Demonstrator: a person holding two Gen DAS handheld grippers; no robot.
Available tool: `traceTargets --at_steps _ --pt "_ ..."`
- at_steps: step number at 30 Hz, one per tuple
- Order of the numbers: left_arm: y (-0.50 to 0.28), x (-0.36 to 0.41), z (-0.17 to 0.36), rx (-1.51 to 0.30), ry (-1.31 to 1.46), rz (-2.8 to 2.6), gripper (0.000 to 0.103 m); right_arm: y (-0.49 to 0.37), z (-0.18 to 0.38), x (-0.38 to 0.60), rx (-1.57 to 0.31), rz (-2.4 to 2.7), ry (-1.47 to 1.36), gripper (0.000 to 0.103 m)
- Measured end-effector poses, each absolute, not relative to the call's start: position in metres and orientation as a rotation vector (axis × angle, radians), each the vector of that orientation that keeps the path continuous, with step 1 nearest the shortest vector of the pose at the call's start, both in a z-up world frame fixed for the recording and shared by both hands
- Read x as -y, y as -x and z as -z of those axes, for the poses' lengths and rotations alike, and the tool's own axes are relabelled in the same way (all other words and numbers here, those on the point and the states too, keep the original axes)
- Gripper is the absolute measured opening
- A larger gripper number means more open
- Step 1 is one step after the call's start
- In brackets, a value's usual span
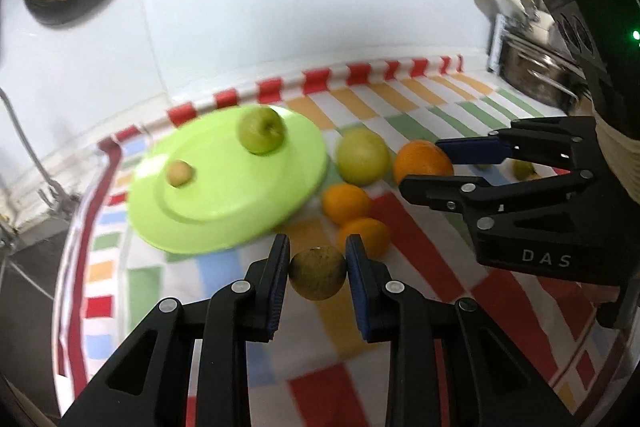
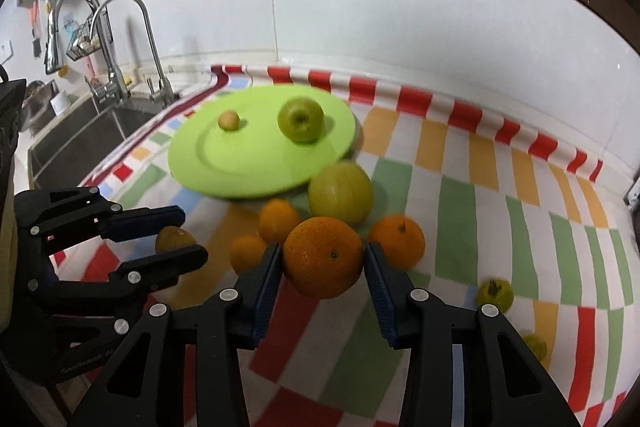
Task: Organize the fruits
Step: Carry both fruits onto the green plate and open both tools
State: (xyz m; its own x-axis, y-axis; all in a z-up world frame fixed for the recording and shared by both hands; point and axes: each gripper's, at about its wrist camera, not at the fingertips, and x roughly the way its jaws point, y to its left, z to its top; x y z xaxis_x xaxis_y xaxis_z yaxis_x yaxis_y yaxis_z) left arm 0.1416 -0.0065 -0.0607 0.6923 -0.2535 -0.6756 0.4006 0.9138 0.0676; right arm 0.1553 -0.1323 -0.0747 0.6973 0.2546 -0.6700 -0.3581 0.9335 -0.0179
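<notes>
Both tongs are loaded. From the left wrist view, my left gripper [image 1: 318,267] is clamped narrow on a small, dull olive-brown round fruit [image 1: 318,273], its blue pads pressing both sides. At eleven o'clock from it lies the lime-green round plastic plate [image 1: 208,203], already carrying a green apple [image 1: 262,135] and a small tan fruit [image 1: 180,173]. At one o'clock, loose on the checked multicolour cloth [image 1: 420,227], sit two small oranges [image 1: 346,203], with a pale yellow-green round fruit [image 1: 362,157] beyond them. My right gripper [image 1: 432,165] reaches in from three o'clock, gripping a large orange [image 1: 422,159].

From the right wrist view, the right gripper [image 2: 324,261] holds that large orange [image 2: 324,257] squarely between its pads. The plate [image 2: 240,179] lies at eleven o'clock. A stemmed orange [image 2: 398,237] is at two o'clock, and two small greenish fruits [image 2: 495,293] sit at four o'clock. The left gripper [image 2: 180,237] points in from nine o'clock.

I judge the job well short of half done: two fruits plated, two in my grip, about six left. Both tools slant downward over the cloth.
</notes>
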Motion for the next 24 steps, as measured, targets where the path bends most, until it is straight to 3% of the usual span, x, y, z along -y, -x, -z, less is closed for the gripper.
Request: traceTargets --at_steps 12,24 --pt "-0.186 -0.041 0.046 -0.668 -0.204 0.258 0.029 -0.199 0.048 0.078 -0.699 -0.397 0.182 0.043" --pt "-0.242 -0.061 0.066 -0.724 -0.173 0.241 0.029 -0.243 0.069 0.046 -0.803 -0.398 0.181 0.043"
